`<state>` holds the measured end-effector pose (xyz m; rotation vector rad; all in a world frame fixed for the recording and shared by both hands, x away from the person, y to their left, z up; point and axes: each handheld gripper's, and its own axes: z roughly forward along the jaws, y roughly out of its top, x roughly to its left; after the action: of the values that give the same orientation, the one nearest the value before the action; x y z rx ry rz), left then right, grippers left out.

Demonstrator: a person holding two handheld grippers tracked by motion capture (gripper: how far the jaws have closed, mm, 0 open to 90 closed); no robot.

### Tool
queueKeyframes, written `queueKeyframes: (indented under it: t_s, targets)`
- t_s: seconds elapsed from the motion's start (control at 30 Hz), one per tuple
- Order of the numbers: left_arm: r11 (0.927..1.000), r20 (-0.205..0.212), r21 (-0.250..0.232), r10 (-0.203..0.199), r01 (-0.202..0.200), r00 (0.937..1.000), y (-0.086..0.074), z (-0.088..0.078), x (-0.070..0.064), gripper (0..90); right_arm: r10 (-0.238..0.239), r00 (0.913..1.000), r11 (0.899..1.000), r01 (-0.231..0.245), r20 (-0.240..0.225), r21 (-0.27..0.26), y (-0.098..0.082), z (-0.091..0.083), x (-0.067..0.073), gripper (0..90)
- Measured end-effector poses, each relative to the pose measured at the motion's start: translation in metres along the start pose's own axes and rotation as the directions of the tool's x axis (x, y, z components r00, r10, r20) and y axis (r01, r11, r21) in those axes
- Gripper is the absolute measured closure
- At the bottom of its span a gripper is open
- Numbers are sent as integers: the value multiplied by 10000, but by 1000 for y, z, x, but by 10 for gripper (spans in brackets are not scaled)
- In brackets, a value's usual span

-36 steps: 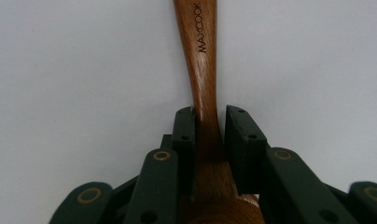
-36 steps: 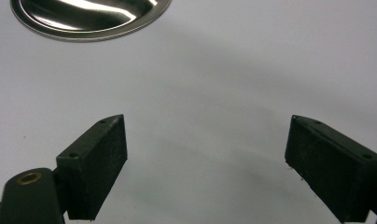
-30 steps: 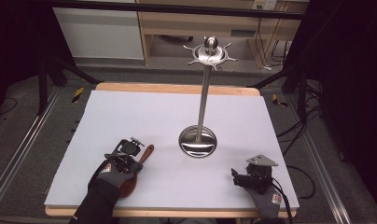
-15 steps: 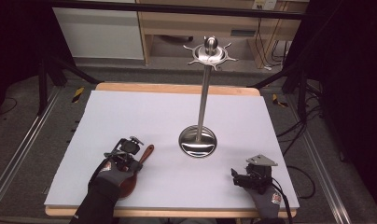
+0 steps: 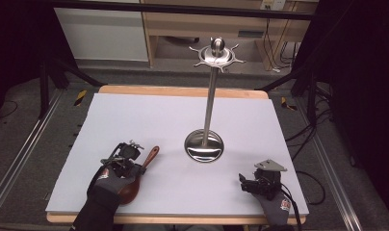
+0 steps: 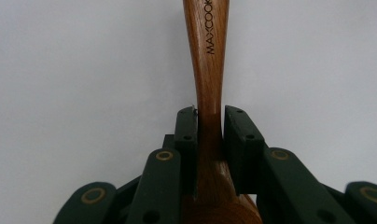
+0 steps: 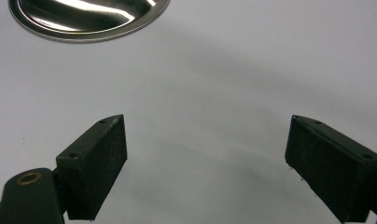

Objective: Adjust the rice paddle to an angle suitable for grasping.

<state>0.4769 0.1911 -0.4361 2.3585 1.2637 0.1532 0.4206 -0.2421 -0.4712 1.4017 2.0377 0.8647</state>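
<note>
Left gripper (image 6: 210,126) clamped on wooden spoon (image 6: 207,56) neck; right gripper (image 7: 206,154) agape.

The high view is looking forward and down across the counter (image 5: 135,115); both gripper views are skimming its surface closely, sharing it.

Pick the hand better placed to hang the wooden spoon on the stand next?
Left, likely. The left tongs are already shut on the wooden spoon at its neck. The right tongs stand open with nothing between them, resting near the stand base.
</note>
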Motion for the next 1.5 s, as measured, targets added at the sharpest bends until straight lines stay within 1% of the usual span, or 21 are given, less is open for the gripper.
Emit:
queueKeyframes:
  t_s: [0.13, 0.37, 0.47, 0.57, 0.67, 0.77, 0.8, 0.87, 0.9, 0.93, 0.97, 1.0, 1.03, 1.07, 1.1, 1.17, 1.27, 1.3, 1.33, 1.43, 1.5]
  targets:
    - [9978, 77, -666, -70, 74, 9999, -6, -7, 2, 750, 4, 10000, 10000, -4, 14, 19, 0, 0, 0, 130]
    - [9908, 48, -1352, -96, 102, 9999, -13, -20, -1, 752, -5, 10000, 10000, 5, 21, 5, 0, 0, 0, 130]
    - [9854, -16, -1703, -55, 52, 10000, -14, -25, -5, 753, -10, 10000, 10000, 10, 32, -1, 0, 0, 0, 130]
    - [9757, -156, -2190, 27, -61, 9999, -17, -30, -8, 755, -21, 10000, 10000, 21, 50, -24, 0, 0, 0, 130]
    - [9687, -321, -2474, 124, -200, 9994, -20, -35, -10, 757, -4, 10000, 10000, 4, 51, 3, 0, 0, 0, 130]
    - [9586, -413, -2836, 135, -247, 9991, -23, -40, -12, 758, 0, 10000, 10000, 0, 46, -4, 0, 0, 0, 130]
    - [9538, -438, -2990, 150, -275, 9989, -24, -41, -12, 758, -14, 10000, 10000, 14, 65, 11, 0, 0, 0, 131]
    - [9486, -416, -3154, 125, -251, 9991, -25, -44, -13, 759, -13, 10000, 10000, 13, 73, -9, 0, 0, 0, 131]
    - [9432, -464, -3314, 79, -228, 9989, -26, -45, -13, 759, -13, 10000, 10000, 13, 77, 0, 0, 0, 0, 130]
    - [9422, -441, -3344, 71, -215, 9990, -27, -46, -13, 759, 1, 10000, 10000, -1, 70, -1, 0, 0, 0, 131]
    - [9362, -510, -3505, 104, -276, 9986, -28, -47, -14, 760, -15, 10000, 10000, 15, 80, 3, 0, 0, 0, 130]
    - [9364, -418, -3500, 101, -241, 9991, -28, -48, -14, 759, -9, 10000, 10000, 8, 95, 12, 0, 0, 0, 130]
    - [9304, -471, -3655, 123, -287, 9988, -29, -49, -14, 760, -2, 10000, 10000, 2, 95, -9, 0, 0, 0, 131]
    - [9298, -414, -3673, 115, -259, 9991, -29, -50, -14, 760, 6, 9999, 10000, -6, 106, -16, 0, 0, 0, 131]
    - [9241, -438, -3813, 106, -266, 9990, -29, -52, -14, 760, 20, 9999, 10000, -19, 107, -15, 0, -1, 0, 130]
    - [9203, -461, -3904, 70, -244, 9989, -29, -54, -14, 761, -25, 9999, 10000, 25, 112, -22, 0, -1, 0, 130]
    - [9017, -563, -4313, 60, -298, 9984, -30, -59, -15, 762, 9, 9999, 10000, -9, 135, -6, -1, 0, 0, 130]
    - [9012, -523, -4327, 33, -257, 9986, -30, -60, -15, 763, 11, 9999, 10000, -11, 134, -18, -1, 0, 0, 130]
    - [8971, -551, -4410, 37, -277, 9985, -30, -61, -15, 764, 9, 9999, 10000, -8, 148, -19, -1, 0, 0, 130]
    - [8769, -509, -4803, -64, -189, 9987, -30, -66, -15, 765, 9, 9999, 10000, -9, 152, -1, -1, 0, 0, 130]
    - [8654, -586, -5003, -27, -270, 9983, -29, -70, -16, 766, 12, 9999, 10000, -12, 154, -6, -1, 0, 0, 131]
